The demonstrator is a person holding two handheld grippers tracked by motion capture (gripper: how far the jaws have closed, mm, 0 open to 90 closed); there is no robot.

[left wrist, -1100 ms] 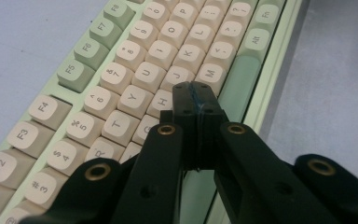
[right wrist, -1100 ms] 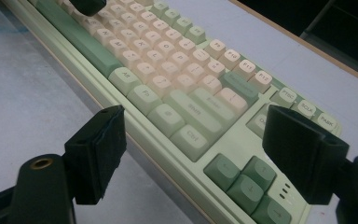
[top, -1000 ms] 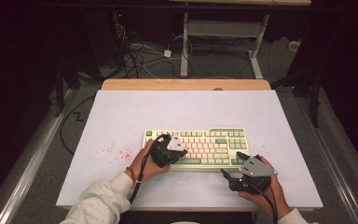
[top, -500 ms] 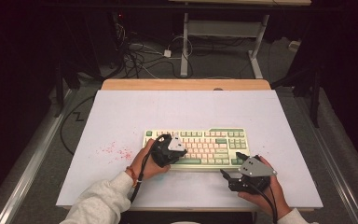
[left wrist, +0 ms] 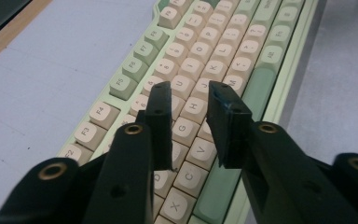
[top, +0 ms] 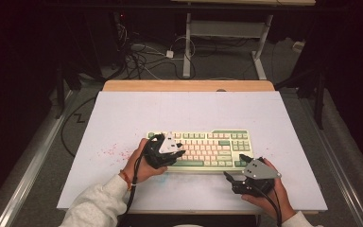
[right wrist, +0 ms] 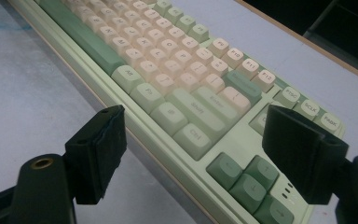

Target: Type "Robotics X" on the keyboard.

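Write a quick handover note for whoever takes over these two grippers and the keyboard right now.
Left gripper: over the left half of the keyboard, jaws a narrow gap apart above the letter keys, holding nothing.
Right gripper: jaws wide open, by the keyboard's near right corner, near the arrow keys, holding nothing.
The keyboard lies flat on the white table, near the front edge.
Done: both grippers brought up to the keyboard.
Left: no grip or key press visible yet; probably the keyboard work itself.
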